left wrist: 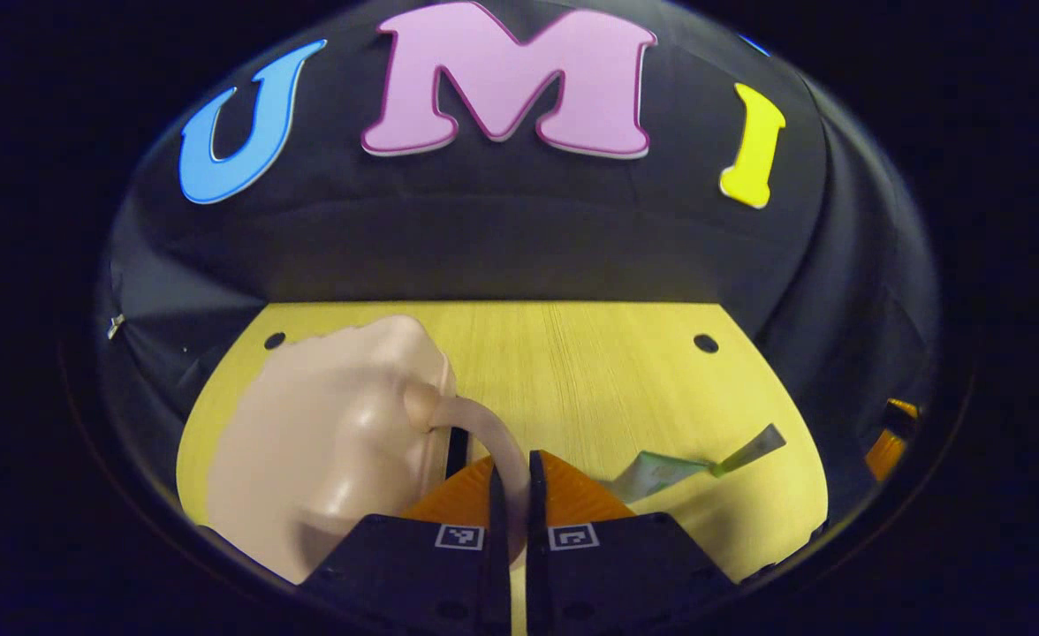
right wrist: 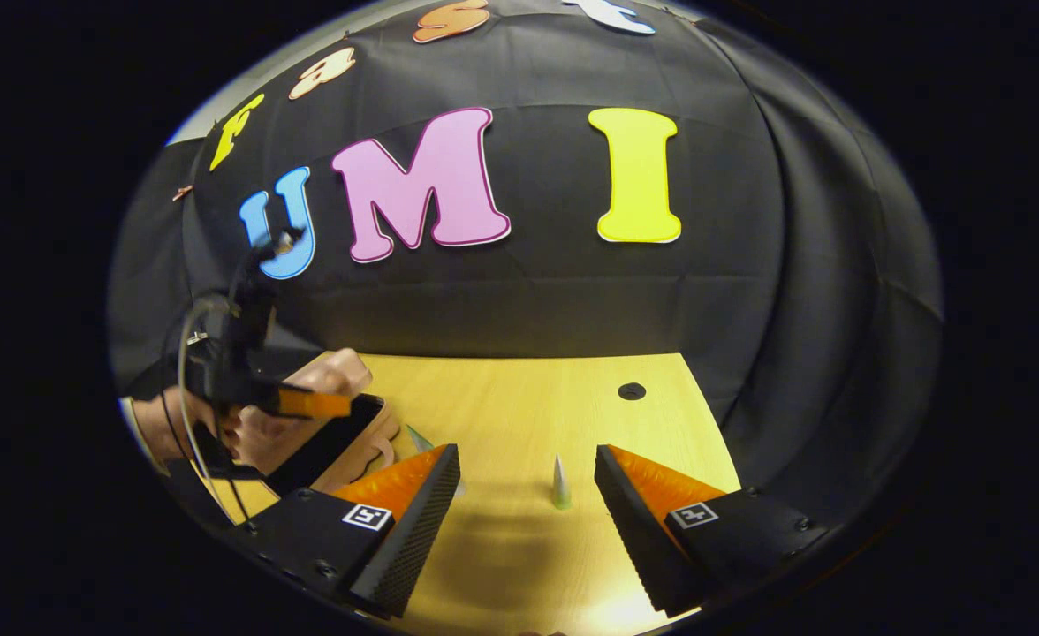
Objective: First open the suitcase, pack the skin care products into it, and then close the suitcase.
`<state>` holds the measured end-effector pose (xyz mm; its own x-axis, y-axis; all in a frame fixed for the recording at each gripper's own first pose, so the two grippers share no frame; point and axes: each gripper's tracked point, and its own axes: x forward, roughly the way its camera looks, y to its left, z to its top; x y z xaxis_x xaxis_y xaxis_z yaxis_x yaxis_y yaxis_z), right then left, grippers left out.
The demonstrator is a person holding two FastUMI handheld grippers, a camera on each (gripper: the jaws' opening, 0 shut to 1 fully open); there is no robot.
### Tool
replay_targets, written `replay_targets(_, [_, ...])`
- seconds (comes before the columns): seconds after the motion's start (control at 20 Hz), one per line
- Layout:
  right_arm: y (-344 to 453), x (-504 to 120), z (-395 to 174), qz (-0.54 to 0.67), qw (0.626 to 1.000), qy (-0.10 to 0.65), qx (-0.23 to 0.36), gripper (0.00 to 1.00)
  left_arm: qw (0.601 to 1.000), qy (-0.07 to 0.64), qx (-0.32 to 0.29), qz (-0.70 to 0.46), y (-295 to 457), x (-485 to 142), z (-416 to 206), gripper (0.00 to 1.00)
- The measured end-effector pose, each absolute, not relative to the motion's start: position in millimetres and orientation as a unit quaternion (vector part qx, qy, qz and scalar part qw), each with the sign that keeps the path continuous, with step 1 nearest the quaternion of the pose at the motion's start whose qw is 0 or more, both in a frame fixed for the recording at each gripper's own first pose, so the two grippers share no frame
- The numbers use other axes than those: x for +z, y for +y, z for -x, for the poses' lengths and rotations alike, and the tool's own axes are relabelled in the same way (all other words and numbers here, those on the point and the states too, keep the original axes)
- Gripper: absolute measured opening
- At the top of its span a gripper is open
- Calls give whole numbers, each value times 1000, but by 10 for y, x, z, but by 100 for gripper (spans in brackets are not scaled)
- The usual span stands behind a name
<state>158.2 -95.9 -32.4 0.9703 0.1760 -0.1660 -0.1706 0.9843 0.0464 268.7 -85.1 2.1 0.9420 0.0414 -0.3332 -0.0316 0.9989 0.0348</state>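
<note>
Left claw (left wrist: 511, 495) is pinching the case's (left wrist: 325, 442) handle (left wrist: 493, 433) — fingers nearly together on it. Case is lying at the worktop's (left wrist: 590, 362) left side; contents not visible. Right claw (right wrist: 527, 495) is hovering wide, holding nothing — tube (right wrist: 560, 484) between its fingers, on the worktop.

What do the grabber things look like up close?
Each has two wedge-shaped fingers on chunky black blocks with screws. The left gripper and right gripper both wear small square black-and-white tags, one on each block. The right one's fingers have bumpy, ridged inner faces. In the right gripper view, thin dark cables loop off the other gripper.
</note>
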Motion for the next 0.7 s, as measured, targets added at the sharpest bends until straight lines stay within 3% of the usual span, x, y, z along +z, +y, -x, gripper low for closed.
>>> replay_targets(0.15, [-844, -302, -1561, -14, 993, 84, 77, 97, 991, 128, 34, -13, -178, 744, -2431, 12])
replay_targets(0.35, [-689, -248, -1547, -11, 995, 83, 49, 98, 992, 89, 84, -16, 1192, 1242, -2223, 12])
replay_targets(0.6, [-554, -272, -1484, 1, 996, 88, -8, 98, 981, 95, 166, -27, 3083, 1026, -2246, 11])
replay_targets(0.7, [-540, -305, -1464, 6, 995, 91, -31, 98, 981, 99, 168, 4, 3600, 781, -2369, 11])
